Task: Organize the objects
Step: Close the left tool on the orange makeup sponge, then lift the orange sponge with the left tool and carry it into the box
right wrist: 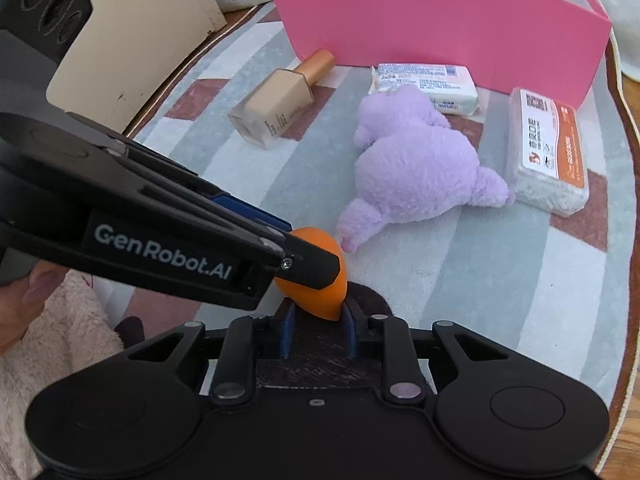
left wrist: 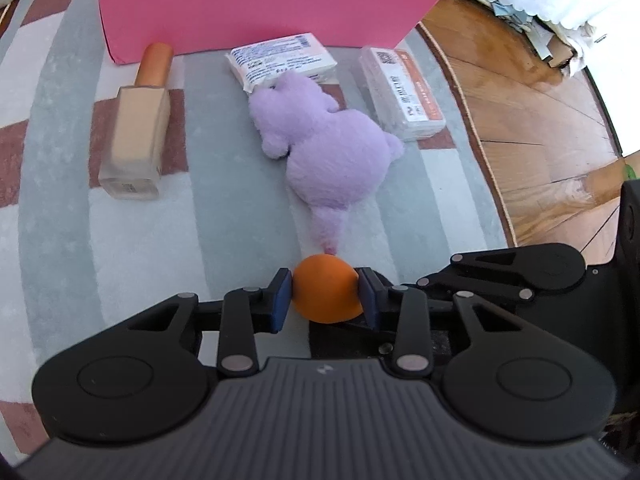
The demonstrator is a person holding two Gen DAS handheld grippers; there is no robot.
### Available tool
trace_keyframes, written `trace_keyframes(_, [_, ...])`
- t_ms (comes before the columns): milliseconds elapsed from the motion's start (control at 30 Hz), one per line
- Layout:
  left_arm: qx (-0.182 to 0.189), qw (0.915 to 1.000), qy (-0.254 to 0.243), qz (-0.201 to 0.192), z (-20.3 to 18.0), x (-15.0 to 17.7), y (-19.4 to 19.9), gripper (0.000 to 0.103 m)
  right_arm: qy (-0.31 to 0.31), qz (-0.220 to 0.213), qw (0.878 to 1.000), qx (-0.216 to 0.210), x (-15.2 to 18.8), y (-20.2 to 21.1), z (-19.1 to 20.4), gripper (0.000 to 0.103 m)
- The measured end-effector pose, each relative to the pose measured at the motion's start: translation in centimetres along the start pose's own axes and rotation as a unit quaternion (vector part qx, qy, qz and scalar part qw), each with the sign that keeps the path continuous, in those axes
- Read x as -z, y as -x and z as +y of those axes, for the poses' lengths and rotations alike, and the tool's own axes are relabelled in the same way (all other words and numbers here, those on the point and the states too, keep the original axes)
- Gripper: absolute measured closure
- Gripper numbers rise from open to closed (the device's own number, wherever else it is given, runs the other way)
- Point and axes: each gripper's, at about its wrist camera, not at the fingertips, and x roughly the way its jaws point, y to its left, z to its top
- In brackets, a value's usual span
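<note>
- Fingers [left wrist: 285, 296] of the left gripper [left wrist: 326, 295] are clamped on the orange sponge [left wrist: 326, 294], low over the rug [left wrist: 140, 240].
- Right gripper [right wrist: 318, 318] pinches the sponge's narrow tip; its long axis tilts up toward the left.
- Pink box [left wrist: 260, 0] lies straight ahead, beyond the purple plush [left wrist: 328, 144].

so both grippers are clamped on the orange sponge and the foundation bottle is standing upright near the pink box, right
Not quite: the foundation bottle lies on its side on the rug, cap toward the pink box, as the left wrist view shows. The rest holds: the left gripper and right gripper both have their jaws shut on the orange sponge.
</note>
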Motion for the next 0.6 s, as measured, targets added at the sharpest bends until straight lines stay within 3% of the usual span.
trace_keyframes(333, [0.01,0.9987,-0.009,-0.049,-2.0,0.7,5.1,0.068,0.044,-0.03,0.998,0.012,-0.4,4.3,2.0,0.074])
trace_keyframes(600, [0.005,0.9943,-0.043,-0.097,-4.7,-0.5,12.0,0.068,0.093,-0.068,0.993,0.021,-2.5,10.4,4.1,0.074])
